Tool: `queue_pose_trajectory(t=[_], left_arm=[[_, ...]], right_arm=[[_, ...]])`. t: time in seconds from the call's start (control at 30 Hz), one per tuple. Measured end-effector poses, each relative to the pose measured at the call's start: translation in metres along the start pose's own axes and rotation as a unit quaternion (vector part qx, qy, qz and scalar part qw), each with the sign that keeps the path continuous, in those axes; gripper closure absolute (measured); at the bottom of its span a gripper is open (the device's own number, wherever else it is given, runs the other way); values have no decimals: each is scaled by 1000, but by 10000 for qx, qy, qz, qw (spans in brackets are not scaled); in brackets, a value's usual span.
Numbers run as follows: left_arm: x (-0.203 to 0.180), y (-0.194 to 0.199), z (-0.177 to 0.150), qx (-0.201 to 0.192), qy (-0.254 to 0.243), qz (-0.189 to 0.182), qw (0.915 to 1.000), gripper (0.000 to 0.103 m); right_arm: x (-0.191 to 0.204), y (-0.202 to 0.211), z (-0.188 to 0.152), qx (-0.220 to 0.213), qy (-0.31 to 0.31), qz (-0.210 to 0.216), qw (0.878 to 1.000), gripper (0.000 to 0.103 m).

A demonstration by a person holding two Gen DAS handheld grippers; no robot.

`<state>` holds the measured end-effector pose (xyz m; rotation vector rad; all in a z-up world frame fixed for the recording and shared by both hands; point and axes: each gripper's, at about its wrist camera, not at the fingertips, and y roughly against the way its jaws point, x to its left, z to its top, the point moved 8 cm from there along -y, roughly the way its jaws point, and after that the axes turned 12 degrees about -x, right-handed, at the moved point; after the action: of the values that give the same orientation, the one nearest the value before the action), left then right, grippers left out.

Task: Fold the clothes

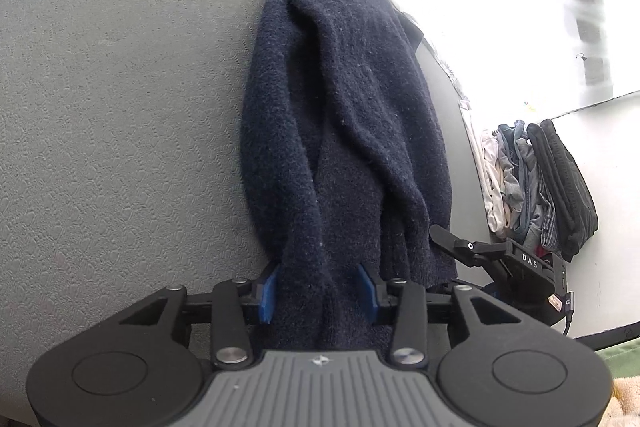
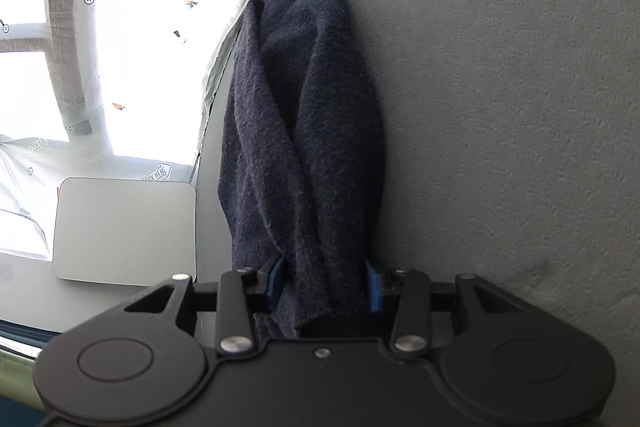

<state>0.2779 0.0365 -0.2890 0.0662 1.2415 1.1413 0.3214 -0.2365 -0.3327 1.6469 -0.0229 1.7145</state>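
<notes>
Surroundings: grey textured desk [image 1: 120, 107] under everything. Off to the right of my left hand-held gripper [image 1: 320, 293], a stack of folded clothes [image 1: 536, 187] stands well apart from the work; nearer, just right of the sweater's near end, the black body of my right hand-held gripper [image 2: 326, 287]. Left of my right one lies a flat silver pad [image 2: 124, 231] on the desk. Nothing blocks either grip.

Navy sweater [image 1: 344, 131]: bunched into a long roll, long axis running straight away from both hand-held grippers toward the desk's far edge.

Near end of the sweater sits between the blue pads [image 1: 269, 293] of each; both are narrowed and clamped on the fabric.
</notes>
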Motion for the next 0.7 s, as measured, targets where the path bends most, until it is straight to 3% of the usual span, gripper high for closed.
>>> queue_pose_trajectory(t=[0.07, 0.17, 0.3, 0.43, 0.6, 0.7], left_arm=[[-1, 0, 0, 24, -153, 21, 9999, 62], [1, 0, 1, 38, -205, 111, 9997, 80], [-4, 8, 7, -23, -39, -79, 10000, 82], [-34, 40, 29, -441, 53, -847, 9954, 83], [-79, 100, 60, -1064, 134, -1764, 9785, 83], [-87, 109, 62, -1133, 192, -1832, 9763, 83]], right_arm=[[-1, 0, -1, -50, -55, -65, 10000, 70], [1, 4, -3, -161, -85, -86, 9998, 75], [12, 18, -1, -324, -195, 74, 9993, 76], [35, 46, 4, -606, -550, 533, 9952, 79], [72, 89, 2, -793, -765, 1209, 9865, 86], [77, 95, 2, -815, -939, 1343, 9831, 87]])
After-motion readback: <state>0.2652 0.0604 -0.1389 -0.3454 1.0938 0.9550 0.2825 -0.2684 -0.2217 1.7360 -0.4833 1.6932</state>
